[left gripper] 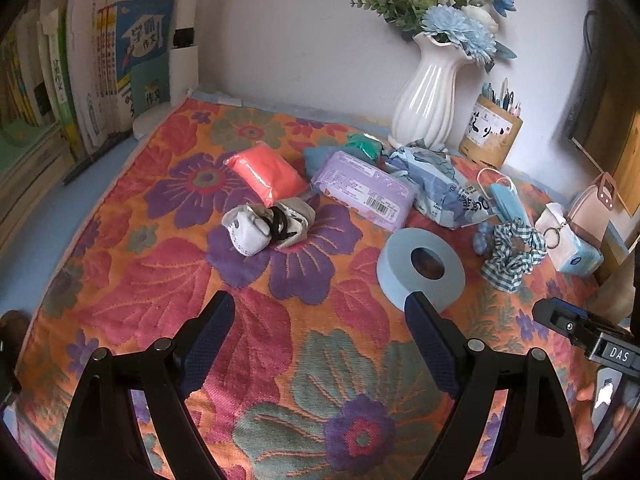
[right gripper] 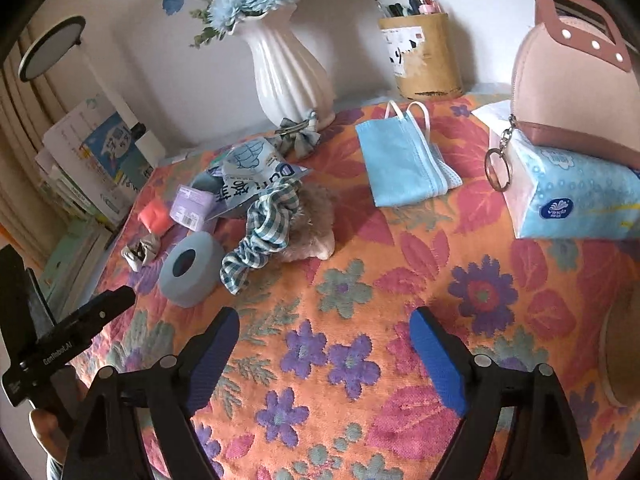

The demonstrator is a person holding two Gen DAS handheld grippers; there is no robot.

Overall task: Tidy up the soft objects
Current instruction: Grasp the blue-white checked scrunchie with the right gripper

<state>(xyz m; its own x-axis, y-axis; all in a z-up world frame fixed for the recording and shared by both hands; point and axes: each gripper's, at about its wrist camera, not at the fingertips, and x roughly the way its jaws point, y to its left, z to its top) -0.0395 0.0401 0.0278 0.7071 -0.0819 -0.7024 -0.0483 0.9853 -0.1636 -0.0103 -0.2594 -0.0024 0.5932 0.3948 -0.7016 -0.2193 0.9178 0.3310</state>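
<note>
Soft things lie scattered on a flowered cloth [left gripper: 168,280]. In the left wrist view I see rolled socks [left gripper: 268,226], an orange pack [left gripper: 266,174], a purple wipes pack [left gripper: 366,190], a blue roll [left gripper: 420,266], a checked scrunchie [left gripper: 514,254] and a blue face mask [left gripper: 506,200]. My left gripper [left gripper: 320,320] hovers open and empty in front of the socks and the roll. In the right wrist view the face mask [right gripper: 404,160], the scrunchie [right gripper: 262,232] and a tissue pack [right gripper: 576,192] lie ahead of my right gripper [right gripper: 324,332], which is open and empty.
A white vase [left gripper: 430,96] with flowers and a pen holder [left gripper: 492,132] stand at the back by the wall. Books [left gripper: 100,68] line the left side. A pink pouch [right gripper: 576,88] rests on the tissue pack. A torn printed bag [left gripper: 444,184] lies by the wipes.
</note>
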